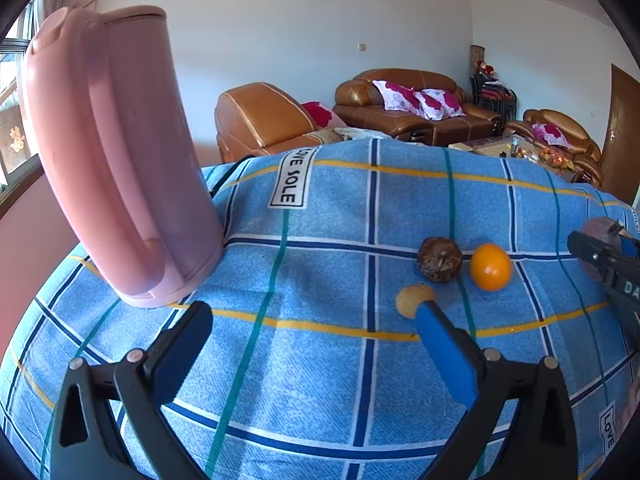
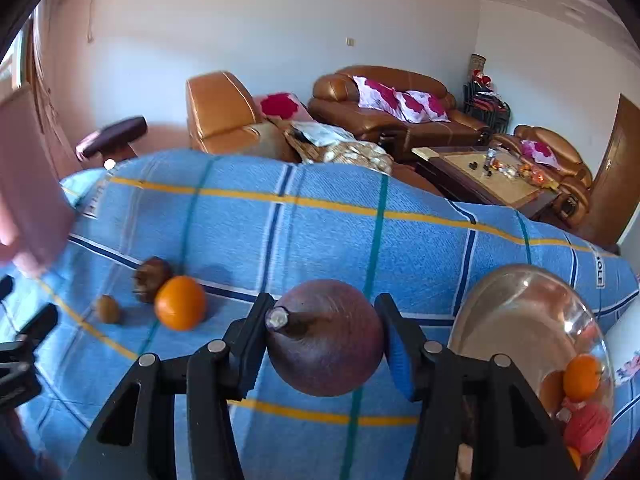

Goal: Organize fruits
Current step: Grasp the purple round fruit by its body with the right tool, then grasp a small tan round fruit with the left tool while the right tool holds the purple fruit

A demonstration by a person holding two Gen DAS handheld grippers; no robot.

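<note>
A smooth purple fruit [image 2: 324, 344] is pinched by the right gripper [image 2: 326, 344]; the glass bowl [image 2: 516, 304] is seen only there. The left gripper [image 1: 316, 320] is spread.

Words on the blue cloth and one gripper

In the left wrist view, a white label [image 1: 291, 178] on the blue checked cloth [image 1: 320, 360] far ahead of the left gripper [image 1: 314, 312] reads "LOVE SOLE". Another label [image 1: 608, 426] low to its right reads "LOVE". The right gripper [image 1: 608, 264], off to the right, shows white letters "DA", then gets cut off.
</note>
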